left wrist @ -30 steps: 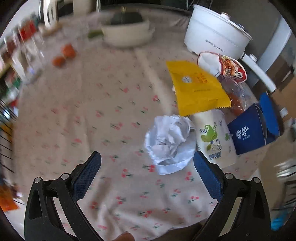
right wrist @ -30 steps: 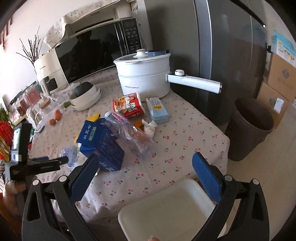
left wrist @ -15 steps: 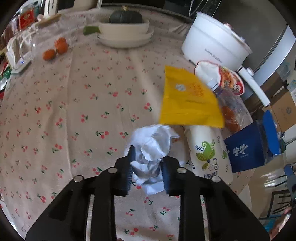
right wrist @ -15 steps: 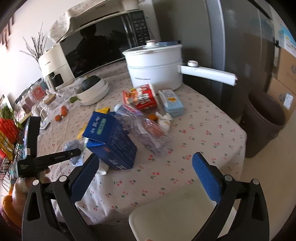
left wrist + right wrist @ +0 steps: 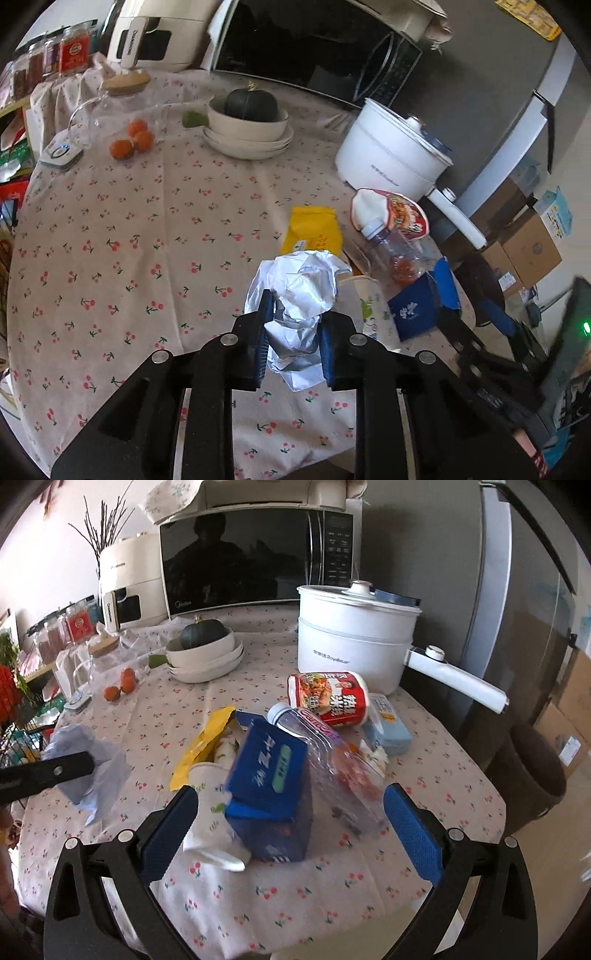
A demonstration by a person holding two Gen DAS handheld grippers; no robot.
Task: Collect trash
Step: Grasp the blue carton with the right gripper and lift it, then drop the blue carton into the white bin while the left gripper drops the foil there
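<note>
Crumpled white paper wad (image 5: 300, 295) pinched in left hand-held gripper (image 5: 293, 332).

left wrist: low, close, facing table (image 5: 110, 236) | right wrist: near, shares table

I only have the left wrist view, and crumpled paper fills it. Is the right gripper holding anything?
Observer: No. The right gripper is open and empty, its fingers wide apart in front of the blue box.
Operator: Where is a bin for this crumpled paper?
Observer: A dark brown bin stands on the floor beside the table, past the white pot's handle.
Operator: Any trash hidden from me?
Observer: A light blue packet lies flat behind the noodle cup.
</note>
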